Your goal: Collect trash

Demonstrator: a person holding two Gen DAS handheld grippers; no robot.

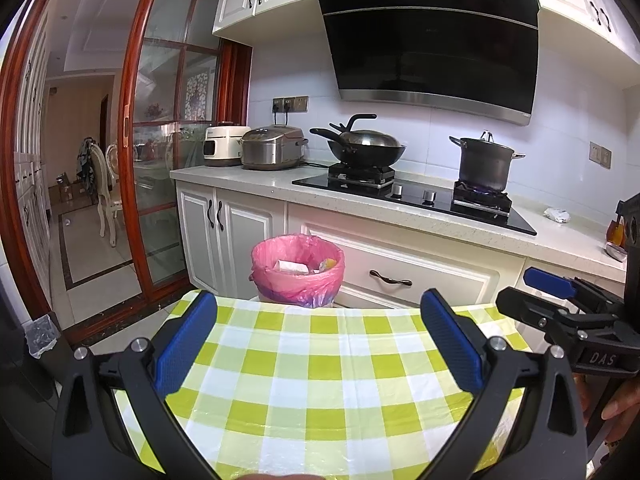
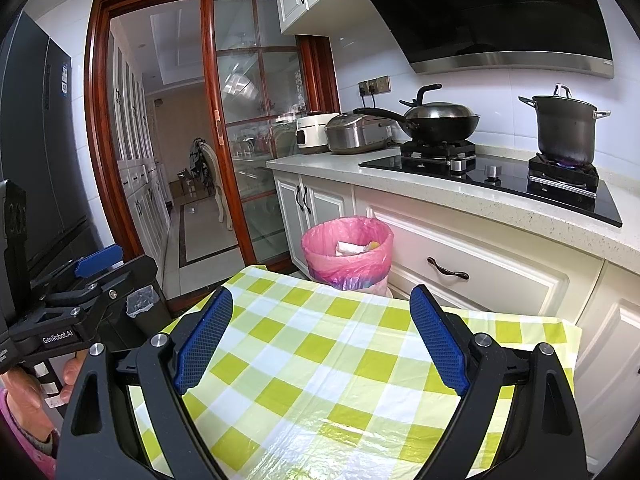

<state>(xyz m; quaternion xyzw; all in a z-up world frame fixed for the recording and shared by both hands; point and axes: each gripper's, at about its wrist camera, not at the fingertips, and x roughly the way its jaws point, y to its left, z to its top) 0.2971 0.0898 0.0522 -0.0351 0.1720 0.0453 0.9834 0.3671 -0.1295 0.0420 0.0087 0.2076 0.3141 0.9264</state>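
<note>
Left gripper [image 1: 318, 340]: jaws wide apart, empty, over checked tablecloth [image 1: 320, 380]; crumpled scrap [image 1: 557, 215] on counter beyond lit pot [image 1: 484, 164], risky reach near flame. Right gripper [image 2: 320, 340]: also spread, empty; pink-lined bin [image 2: 347, 254] past cloth's far edge, easily overshot.
</note>
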